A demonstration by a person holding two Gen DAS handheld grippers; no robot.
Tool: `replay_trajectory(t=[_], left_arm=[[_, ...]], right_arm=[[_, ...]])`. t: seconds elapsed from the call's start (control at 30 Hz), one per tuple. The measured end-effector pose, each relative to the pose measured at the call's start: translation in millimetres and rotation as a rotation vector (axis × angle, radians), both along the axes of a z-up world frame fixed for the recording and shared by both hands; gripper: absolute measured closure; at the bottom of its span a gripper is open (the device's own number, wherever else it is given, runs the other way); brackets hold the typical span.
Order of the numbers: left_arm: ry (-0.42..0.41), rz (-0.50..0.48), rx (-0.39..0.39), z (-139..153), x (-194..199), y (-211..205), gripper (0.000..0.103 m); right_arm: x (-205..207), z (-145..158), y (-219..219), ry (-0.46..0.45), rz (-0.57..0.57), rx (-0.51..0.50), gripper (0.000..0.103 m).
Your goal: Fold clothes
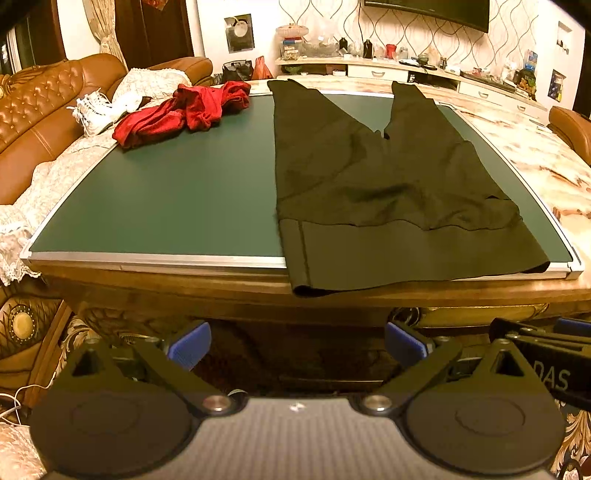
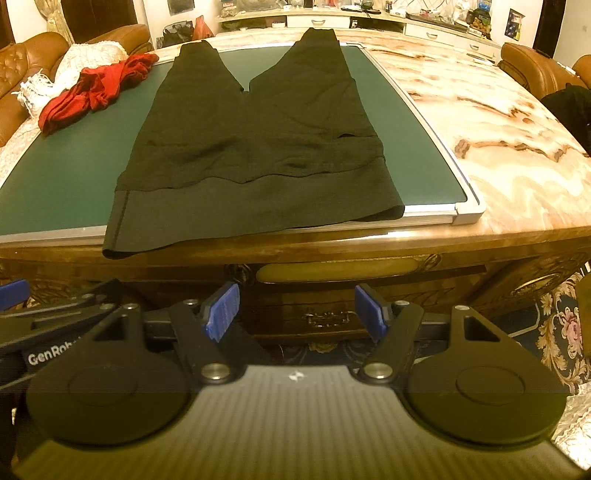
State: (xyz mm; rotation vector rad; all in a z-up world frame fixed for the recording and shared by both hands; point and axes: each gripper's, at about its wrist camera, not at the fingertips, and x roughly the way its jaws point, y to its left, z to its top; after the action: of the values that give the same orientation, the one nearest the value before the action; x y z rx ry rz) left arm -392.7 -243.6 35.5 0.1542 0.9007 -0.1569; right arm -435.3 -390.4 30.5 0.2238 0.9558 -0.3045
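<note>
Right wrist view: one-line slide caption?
Open right gripper faces black trousers spread flat on a green mat, red garment bunched alongside.

home living room | leather sofa (image 1: pixel 40 110) | marble table (image 2: pixel 498 122) | curtain (image 1: pixel 107 33)

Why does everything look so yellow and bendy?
Left wrist view: warm indoor light tints the room orange, and the fisheye lens bows the green mat's near edge. Right wrist view: same tint, marble table curves, black pants lose detail.
</note>
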Motion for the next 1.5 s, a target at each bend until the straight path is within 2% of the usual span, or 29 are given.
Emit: replay_trajectory(t=[1.07,1.5], left_arm=[[0.057,-0.009,-0.013,-7.8,6.2,0.3,0.0],[0.078,-0.006,-0.021,-10.6,9.2,1.3,0.0]], right_arm=[[7.6,-14.4,-4.0,0.049,-0.012,-0.01,0.026],[11.1,-17.2,-0.7,0.056,0.016,-0.018,0.026]])
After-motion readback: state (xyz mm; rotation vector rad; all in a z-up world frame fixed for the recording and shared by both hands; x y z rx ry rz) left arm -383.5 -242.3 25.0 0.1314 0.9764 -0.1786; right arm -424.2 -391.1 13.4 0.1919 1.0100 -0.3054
